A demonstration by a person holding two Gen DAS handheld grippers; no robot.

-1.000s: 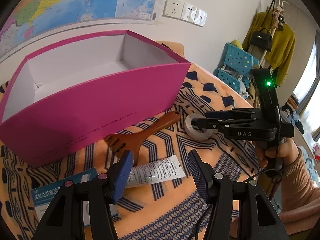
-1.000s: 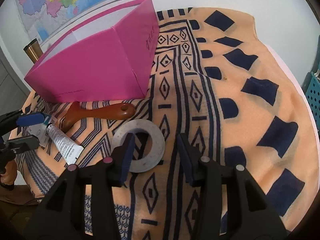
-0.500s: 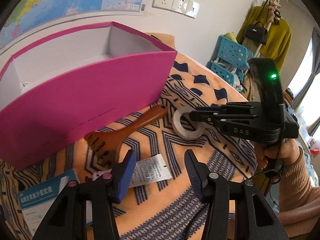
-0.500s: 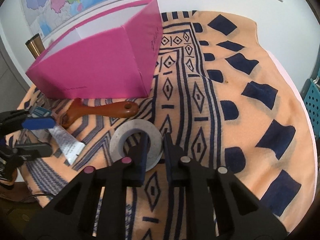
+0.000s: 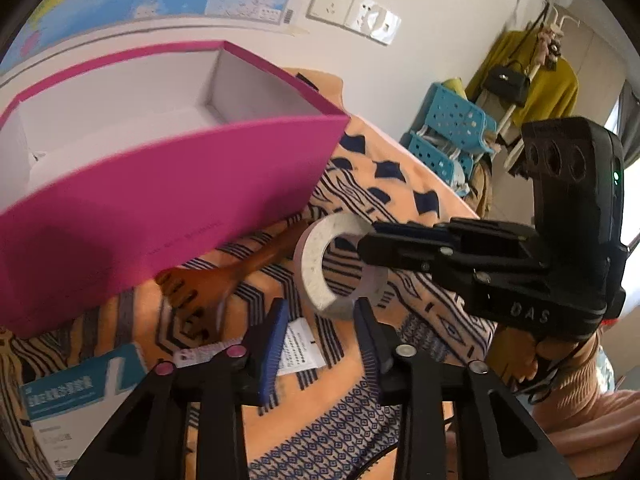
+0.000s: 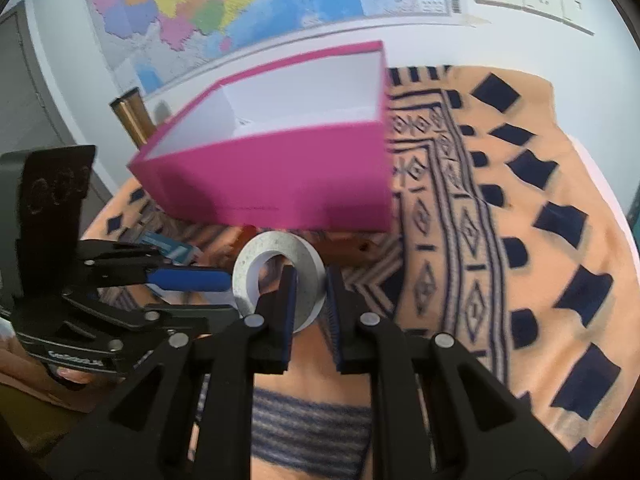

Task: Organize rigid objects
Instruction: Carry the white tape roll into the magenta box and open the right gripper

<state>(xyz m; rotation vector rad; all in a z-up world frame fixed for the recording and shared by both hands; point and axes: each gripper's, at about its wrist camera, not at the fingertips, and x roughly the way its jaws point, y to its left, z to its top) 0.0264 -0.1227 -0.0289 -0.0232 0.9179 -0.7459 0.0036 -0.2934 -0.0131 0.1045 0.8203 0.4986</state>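
Note:
My right gripper point(image 6: 310, 292) is shut on a grey tape roll point(image 6: 276, 276) and holds it lifted off the cloth, in front of the open pink box point(image 6: 280, 184). In the left wrist view the roll point(image 5: 316, 276) hangs tilted from the right gripper point(image 5: 370, 248), just ahead of my left fingertips. My left gripper point(image 5: 320, 328) is open and empty above a white tube point(image 5: 296, 350). A brown wooden spatula point(image 5: 224, 276) lies against the pink box point(image 5: 160, 208). The left gripper point(image 6: 188, 280) also shows in the right wrist view, open beside the roll.
A teal and white carton point(image 5: 68, 400) lies at the front left of the orange patterned cloth point(image 6: 500, 240). A brass cylinder point(image 6: 130, 116) stands behind the box. Blue crates point(image 5: 448, 132) and a coat rack point(image 5: 532, 76) stand beyond the table's right edge.
My right gripper closed on the tape roll and lifted it off the cloth toward the box. My left gripper stayed open over the tube and shifted slightly.

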